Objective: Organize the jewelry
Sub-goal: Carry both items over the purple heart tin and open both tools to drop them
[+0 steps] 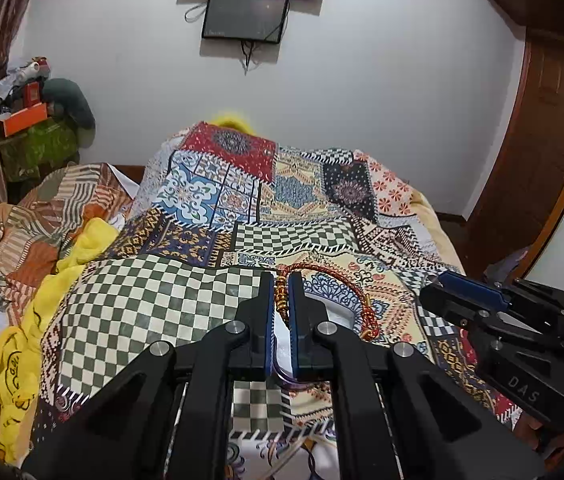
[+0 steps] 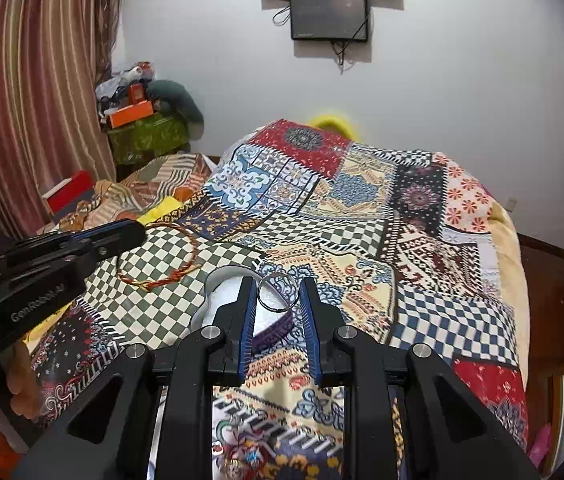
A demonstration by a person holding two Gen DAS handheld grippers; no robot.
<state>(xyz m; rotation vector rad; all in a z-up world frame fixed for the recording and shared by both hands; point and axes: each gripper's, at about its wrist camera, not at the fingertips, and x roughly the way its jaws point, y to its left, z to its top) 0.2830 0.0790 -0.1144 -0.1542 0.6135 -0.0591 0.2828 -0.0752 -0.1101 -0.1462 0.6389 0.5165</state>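
My left gripper (image 1: 281, 280) is shut on a red and gold braided bracelet (image 1: 332, 280), whose loop hangs out to the right of the fingers above the patchwork bedspread (image 1: 142, 300). The bracelet also shows in the right wrist view (image 2: 170, 264), held by the left gripper (image 2: 138, 228). My right gripper (image 2: 278, 284) is open, with a silver ring (image 2: 276, 292) between its fingers over a white jewelry holder (image 2: 222, 292). I cannot tell whether the ring touches a pad. A purple bangle (image 2: 274, 330) lies by the holder. The right gripper also shows in the left wrist view (image 1: 442, 284).
The bed fills both views, with a yellow cloth (image 1: 82, 248) and crumpled bedding (image 1: 42, 216) at its left. A striped curtain (image 2: 34, 100) and a pile of boxes (image 2: 138, 116) stand at the back left. A wooden door (image 1: 542, 140) is at the right.
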